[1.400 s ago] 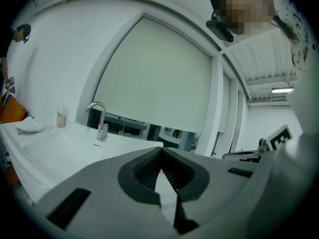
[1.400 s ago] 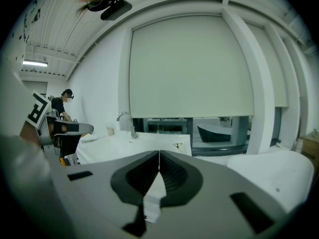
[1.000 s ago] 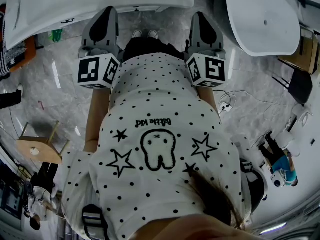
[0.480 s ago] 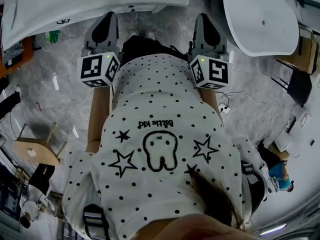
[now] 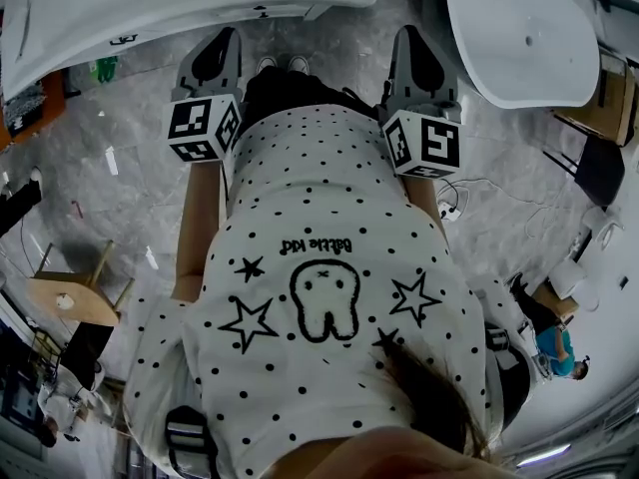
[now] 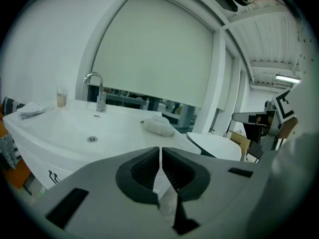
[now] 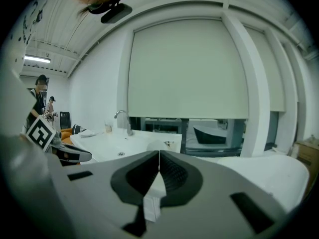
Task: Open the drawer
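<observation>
Head view shows left gripper and right gripper side by side, both closed, empty; washbasin ahead.

the person's shirt is white with black dots, black-outlined stars and a black-outlined tooth drawing. the left hand-held gripper and the right hand-held gripper are light grey with dark grey ribbed pads. their marker cubes carry black-and-white squares. the floor is grey with pale marbled veins. the washbasin is white and its tap silvery. the stool at left is pale wood.
</observation>
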Demonstrator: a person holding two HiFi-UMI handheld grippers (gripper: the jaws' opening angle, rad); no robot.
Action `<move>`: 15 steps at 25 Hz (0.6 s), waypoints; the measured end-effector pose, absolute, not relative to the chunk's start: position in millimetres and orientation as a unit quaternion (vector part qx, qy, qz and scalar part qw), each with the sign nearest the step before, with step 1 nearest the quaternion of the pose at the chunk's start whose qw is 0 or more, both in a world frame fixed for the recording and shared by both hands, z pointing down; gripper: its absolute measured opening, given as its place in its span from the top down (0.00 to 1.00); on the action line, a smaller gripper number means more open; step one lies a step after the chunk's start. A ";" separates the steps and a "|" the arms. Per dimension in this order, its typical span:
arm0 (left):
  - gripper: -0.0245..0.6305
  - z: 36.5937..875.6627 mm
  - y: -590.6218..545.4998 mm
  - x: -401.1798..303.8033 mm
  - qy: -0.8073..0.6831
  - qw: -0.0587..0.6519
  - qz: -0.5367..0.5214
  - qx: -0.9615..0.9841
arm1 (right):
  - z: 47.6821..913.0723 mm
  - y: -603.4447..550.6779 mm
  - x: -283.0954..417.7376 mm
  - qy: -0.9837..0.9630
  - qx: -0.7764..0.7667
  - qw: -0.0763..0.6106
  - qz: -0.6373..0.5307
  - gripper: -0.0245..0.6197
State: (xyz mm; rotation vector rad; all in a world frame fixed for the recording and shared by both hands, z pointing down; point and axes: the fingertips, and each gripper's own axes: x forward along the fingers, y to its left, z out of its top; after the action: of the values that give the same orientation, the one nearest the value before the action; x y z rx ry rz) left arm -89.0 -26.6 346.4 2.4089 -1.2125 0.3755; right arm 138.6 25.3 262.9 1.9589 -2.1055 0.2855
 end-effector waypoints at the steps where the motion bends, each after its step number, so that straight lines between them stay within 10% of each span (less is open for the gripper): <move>1: 0.95 347.3 -27.1 -89.0 -0.435 0.209 0.136 0.865 | 262.6 25.1 138.5 -0.723 0.672 0.125 0.098 0.94; 15: 0.85 400.4 -16.9 -91.8 -0.423 0.228 0.210 0.852 | 264.1 25.3 127.3 -0.739 0.654 0.130 0.098 0.94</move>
State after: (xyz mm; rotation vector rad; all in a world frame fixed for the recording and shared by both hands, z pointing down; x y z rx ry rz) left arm -91.8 -16.9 400.4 2.3451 -1.1650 0.5777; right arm 127.3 25.3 264.1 1.8998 -2.1463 0.2849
